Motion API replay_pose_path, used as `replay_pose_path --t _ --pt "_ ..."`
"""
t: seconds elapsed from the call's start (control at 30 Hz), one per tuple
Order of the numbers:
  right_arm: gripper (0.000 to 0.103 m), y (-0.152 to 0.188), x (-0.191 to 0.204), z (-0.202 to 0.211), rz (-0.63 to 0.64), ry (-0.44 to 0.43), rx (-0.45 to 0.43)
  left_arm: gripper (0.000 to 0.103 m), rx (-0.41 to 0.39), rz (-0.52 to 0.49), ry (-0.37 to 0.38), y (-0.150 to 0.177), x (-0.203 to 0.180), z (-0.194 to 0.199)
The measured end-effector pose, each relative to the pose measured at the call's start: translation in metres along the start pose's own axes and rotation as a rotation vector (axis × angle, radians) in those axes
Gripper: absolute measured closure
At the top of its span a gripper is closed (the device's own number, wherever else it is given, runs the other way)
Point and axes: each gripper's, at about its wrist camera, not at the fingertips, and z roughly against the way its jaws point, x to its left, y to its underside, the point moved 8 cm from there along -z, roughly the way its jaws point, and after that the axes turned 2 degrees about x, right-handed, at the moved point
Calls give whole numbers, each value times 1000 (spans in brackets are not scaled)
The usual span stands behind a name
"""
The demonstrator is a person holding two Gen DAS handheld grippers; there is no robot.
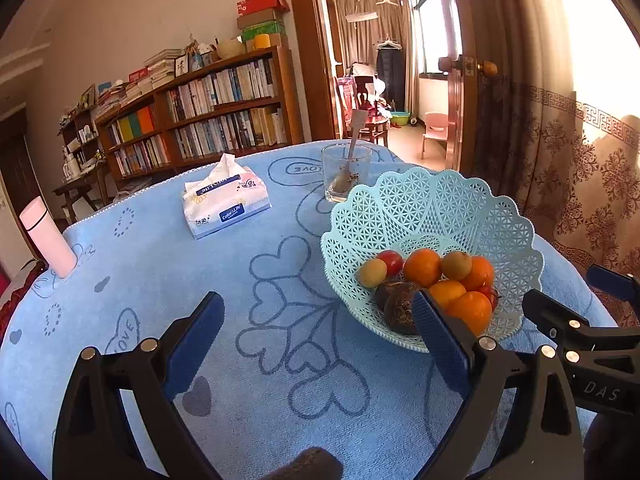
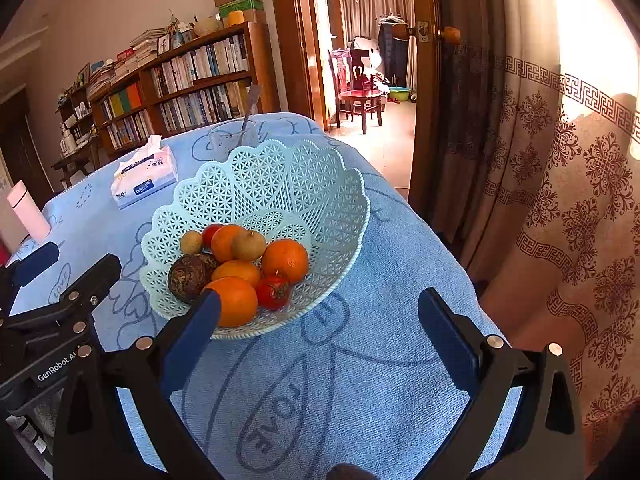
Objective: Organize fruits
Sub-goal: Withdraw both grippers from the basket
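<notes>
Bare tablecloth (image 1: pixel 280 360) before basket (image 2: pixel 320 184); glass (image 1: pixel 346 172) just behind, seemingly apart; tissue pack (image 1: pixel 226 200) well left.

Bright window glare right; fisheye-warped, dark corners.

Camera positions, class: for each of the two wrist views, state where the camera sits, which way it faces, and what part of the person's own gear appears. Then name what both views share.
Left wrist view: sits on the left gripper, facing across the blue tablecloth, fruit basket ahead to its right; its open fingers show, and the right gripper at the edge.
Right wrist view: sits on the right gripper, basket ahead to its left; its open fingers show, plus the left gripper at the left edge.
Shared: basket, tissue pack, glass, pink bottle.
</notes>
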Motion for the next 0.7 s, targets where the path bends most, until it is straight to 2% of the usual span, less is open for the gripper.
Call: replay_pose_path --t 0.23,0.7 --pt "3 3 9 -1 63 51 4 9 3 -12 -24 5 2 2" --pt "3 8 10 -3 71 54 15 9 13 -33 -39 10 2 -1"
